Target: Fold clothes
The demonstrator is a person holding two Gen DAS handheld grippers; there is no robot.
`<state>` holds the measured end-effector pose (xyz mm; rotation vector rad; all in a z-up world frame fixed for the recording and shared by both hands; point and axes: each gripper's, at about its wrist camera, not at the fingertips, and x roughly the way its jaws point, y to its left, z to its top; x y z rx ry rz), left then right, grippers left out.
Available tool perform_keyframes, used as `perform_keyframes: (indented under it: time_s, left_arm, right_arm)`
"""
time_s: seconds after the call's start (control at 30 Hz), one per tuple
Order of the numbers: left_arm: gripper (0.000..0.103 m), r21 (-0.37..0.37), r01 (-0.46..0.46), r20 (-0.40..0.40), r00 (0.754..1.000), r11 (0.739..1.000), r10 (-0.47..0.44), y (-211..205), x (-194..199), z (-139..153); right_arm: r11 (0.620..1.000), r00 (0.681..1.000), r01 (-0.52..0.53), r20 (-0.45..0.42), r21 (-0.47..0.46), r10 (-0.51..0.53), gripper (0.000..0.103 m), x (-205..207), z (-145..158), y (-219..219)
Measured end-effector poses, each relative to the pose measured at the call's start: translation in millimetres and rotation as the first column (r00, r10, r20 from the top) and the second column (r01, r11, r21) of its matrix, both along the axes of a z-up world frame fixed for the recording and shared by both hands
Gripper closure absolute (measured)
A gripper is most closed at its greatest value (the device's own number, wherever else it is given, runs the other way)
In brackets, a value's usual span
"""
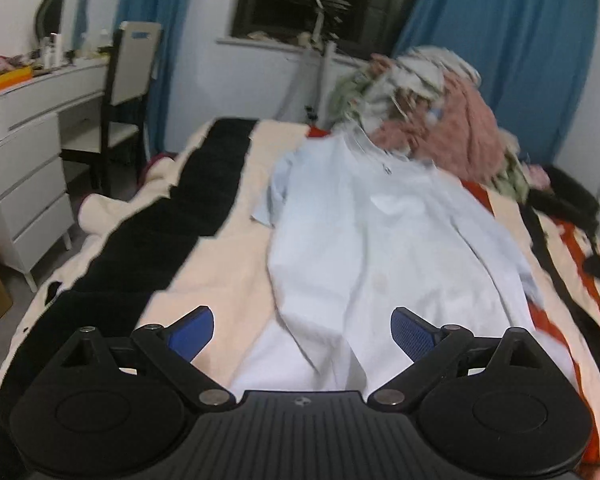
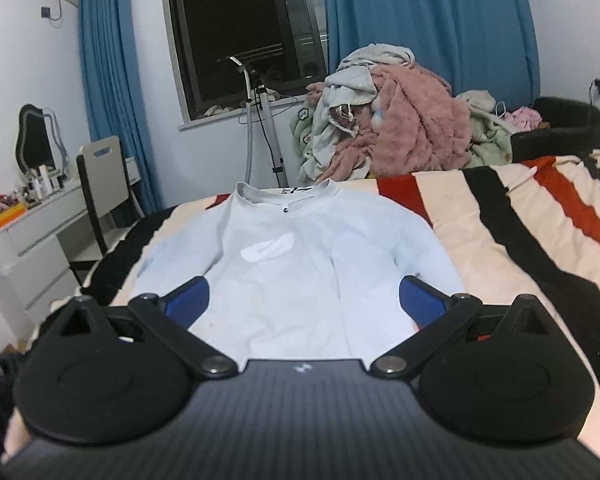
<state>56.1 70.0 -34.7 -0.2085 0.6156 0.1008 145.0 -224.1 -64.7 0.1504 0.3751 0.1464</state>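
A pale blue collarless shirt (image 2: 296, 264) lies flat, front up, on the striped blanket (image 2: 512, 240) of the bed, collar toward the window. In the left wrist view the same shirt (image 1: 380, 248) stretches away from me, its hem between the blue pads. My left gripper (image 1: 302, 330) hovers open over the lower hem, nothing between its fingers. My right gripper (image 2: 304, 300) is open too, above the shirt's lower body, holding nothing. The shirt's sleeves lie spread to either side.
A heap of pink, green and white laundry (image 2: 392, 128) is piled at the far end of the bed. A garment steamer stand (image 2: 264, 120) stands by the window. A white dresser (image 1: 24, 184) and chair (image 1: 128, 84) are on the left; a black armchair (image 2: 560, 128) far right.
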Motion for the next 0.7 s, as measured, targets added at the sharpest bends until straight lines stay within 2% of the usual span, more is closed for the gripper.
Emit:
perform_keyframes:
  time_s: [0.1,0.33,0.57,0.7]
  left_arm:
    - [0.007,0.014,-0.028,0.021,0.999,1.000,0.028,-2,4,1]
    - [0.013,-0.057,-0.050,0.026,0.998,0.997,0.052,2,-3,0]
    - [0.019,-0.086,-0.060,0.016,0.998,0.994,0.062,4,1,-7]
    - [0.019,-0.101,-0.063,0.023,0.998,0.993,0.065,7,9,-9]
  right_arm:
    - [1.000,1.000,0.009,0.011,-0.030,-0.009,0.000,1,-5,4]
    - [1.000,1.000,0.004,-0.029,-0.030,-0.005,0.000,9,-14,9]
    - [0.999,0.997,0.023,-0.066,-0.034,-0.026,0.000,20,-22,10]
    - [0.999,0.997,0.037,-0.073,-0.024,-0.039,0.000,24,-23,6]
